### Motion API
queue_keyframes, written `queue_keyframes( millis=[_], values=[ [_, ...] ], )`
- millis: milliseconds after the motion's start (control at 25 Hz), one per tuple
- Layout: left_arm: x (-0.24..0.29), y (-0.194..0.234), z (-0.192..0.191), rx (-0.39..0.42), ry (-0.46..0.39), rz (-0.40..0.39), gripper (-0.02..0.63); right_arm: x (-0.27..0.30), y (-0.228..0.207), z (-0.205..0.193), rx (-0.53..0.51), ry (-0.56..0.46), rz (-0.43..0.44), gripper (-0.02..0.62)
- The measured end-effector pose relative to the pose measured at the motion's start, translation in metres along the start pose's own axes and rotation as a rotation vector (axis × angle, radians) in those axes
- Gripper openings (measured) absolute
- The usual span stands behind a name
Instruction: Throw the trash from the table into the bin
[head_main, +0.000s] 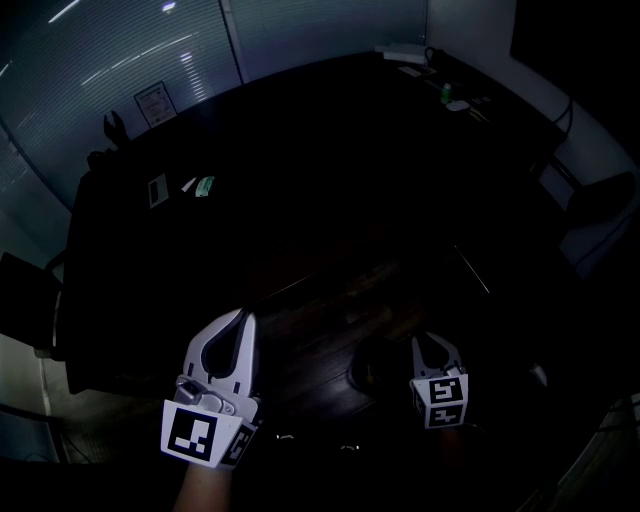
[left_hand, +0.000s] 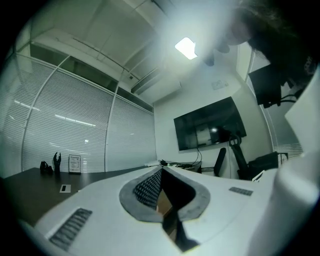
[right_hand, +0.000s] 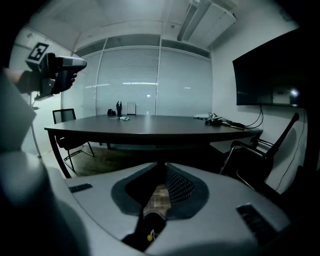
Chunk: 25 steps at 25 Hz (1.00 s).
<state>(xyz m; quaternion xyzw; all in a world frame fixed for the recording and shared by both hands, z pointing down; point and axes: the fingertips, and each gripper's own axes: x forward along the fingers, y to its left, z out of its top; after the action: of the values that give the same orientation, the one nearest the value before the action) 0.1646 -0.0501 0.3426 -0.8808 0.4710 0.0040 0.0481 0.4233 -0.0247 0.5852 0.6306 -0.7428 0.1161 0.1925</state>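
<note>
The head view is very dark. On the long dark table (head_main: 330, 170), far from both grippers, lie a small green-and-white scrap (head_main: 204, 185) and a white card (head_main: 157, 190); the scrap also shows small in the right gripper view (right_hand: 122, 118). My left gripper (head_main: 243, 318) is held level near the table's near edge, its jaws meeting at the tips (left_hand: 161, 170) with nothing between them. My right gripper (head_main: 432, 342) hangs lower at the right, tilted down over the wooden floor, its jaws together at the tips (right_hand: 165, 165) and empty. A dark round shape (head_main: 372, 365) sits beside it; I cannot tell what it is.
A framed sheet (head_main: 155, 103) and a small dark figure (head_main: 114, 127) stand at the table's far left. Cables and small items (head_main: 445, 95) lie at its far right end. Office chairs (right_hand: 260, 155) (right_hand: 70, 131) stand around the table. A wall screen (right_hand: 275, 75) hangs at the right.
</note>
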Motion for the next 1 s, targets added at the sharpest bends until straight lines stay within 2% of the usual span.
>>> queue_keyframes(
  millis=[240, 600, 800, 1000],
  values=[
    [-0.007, 0.004, 0.011, -0.040, -0.041, 0.016, 0.000, -0.026, -0.005, 0.039, 0.109, -0.149, -0.042, 0.028],
    [-0.017, 0.008, 0.013, -0.057, -0.041, 0.047, 0.000, -0.064, 0.007, 0.131, 0.097, -0.358, -0.059, 0.006],
    [-0.029, 0.013, 0.019, -0.053, -0.051, 0.070, 0.000, -0.080, 0.022, 0.167, 0.082, -0.442, -0.016, 0.006],
    [-0.046, 0.031, 0.028, -0.045, -0.062, 0.125, 0.000, -0.091, 0.047, 0.208, 0.049, -0.516, 0.043, 0.006]
  ],
)
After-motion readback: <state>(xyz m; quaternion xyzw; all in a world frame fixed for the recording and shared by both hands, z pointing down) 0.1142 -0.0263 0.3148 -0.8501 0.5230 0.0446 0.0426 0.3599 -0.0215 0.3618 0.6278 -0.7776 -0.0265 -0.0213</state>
